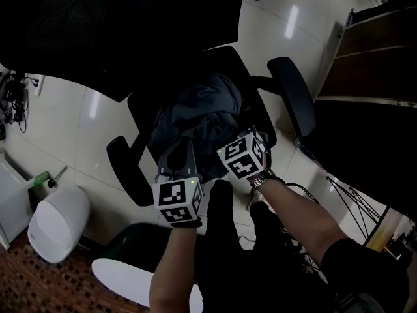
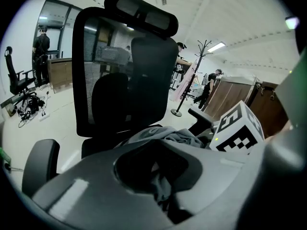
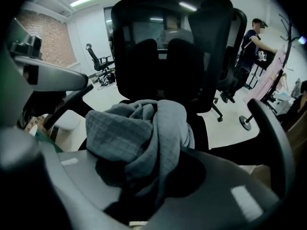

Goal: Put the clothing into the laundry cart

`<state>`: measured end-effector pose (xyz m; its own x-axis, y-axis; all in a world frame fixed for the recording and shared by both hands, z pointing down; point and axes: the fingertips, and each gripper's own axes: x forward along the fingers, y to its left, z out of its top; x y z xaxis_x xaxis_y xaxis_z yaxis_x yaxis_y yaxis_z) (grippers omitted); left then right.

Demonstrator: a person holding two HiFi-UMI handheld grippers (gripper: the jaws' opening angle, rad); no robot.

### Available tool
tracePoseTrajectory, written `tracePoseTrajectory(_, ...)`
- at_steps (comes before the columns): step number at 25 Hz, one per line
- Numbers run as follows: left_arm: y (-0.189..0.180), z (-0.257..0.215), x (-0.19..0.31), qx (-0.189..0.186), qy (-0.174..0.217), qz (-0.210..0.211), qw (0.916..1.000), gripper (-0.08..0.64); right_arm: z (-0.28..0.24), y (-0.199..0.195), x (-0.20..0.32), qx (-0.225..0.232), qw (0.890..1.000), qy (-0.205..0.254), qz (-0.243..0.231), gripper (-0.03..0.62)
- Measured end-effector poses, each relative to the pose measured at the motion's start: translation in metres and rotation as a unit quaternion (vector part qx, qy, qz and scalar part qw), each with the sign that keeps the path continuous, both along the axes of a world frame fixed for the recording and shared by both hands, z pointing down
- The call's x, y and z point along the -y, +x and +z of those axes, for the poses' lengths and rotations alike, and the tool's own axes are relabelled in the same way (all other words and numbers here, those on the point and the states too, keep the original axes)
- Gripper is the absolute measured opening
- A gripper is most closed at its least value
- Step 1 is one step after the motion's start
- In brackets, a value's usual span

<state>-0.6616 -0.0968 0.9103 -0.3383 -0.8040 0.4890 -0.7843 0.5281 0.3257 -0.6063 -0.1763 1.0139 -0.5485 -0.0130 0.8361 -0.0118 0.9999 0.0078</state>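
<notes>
Both clenched on grey clothing (image 1: 195, 109) atop chair (image 1: 291, 96): L tongs (image 1: 187, 149) & R tongs (image 3: 146, 171) (pinch clear only in gripper views).

Backrest (image 3: 168, 47): closes the far side of the seat (image 1: 140, 116).
Armrests (image 1: 293, 100): wall in the clothing (image 1: 195, 109) left and right.
Seat front: open approach, from above also.
Floor (image 1: 58, 129): bare tiles beside the chair.

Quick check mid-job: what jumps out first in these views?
A bunched grey garment lies on the seat of a black office chair, at the centre of the head view. Both tools are in it: the left tool and the right tool each have a fold of it between closed jaws.
</notes>
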Motion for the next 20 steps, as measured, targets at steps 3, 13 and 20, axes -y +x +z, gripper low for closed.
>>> tracePoseTrajectory(3,0.019,-0.066,-0.017,0.011,0.016,-0.006,0.9998,0.003,-0.078,0.018,-0.016,0.024,1.0,0.014,-0.005,0.163)
tracePoseTrajectory(13,0.149,-0.176,-0.155,0.079,0.078,0.0,0.9938,0.003,-0.24,0.137,-0.152,0.139,0.987,0.085,-0.012,0.163)
tracePoseTrajectory(20,0.217,-0.243,-0.177,0.126,0.104,-0.017,0.9864,0.003,-0.326,0.216,-0.176,0.209,0.972,0.107,-0.026,0.163)
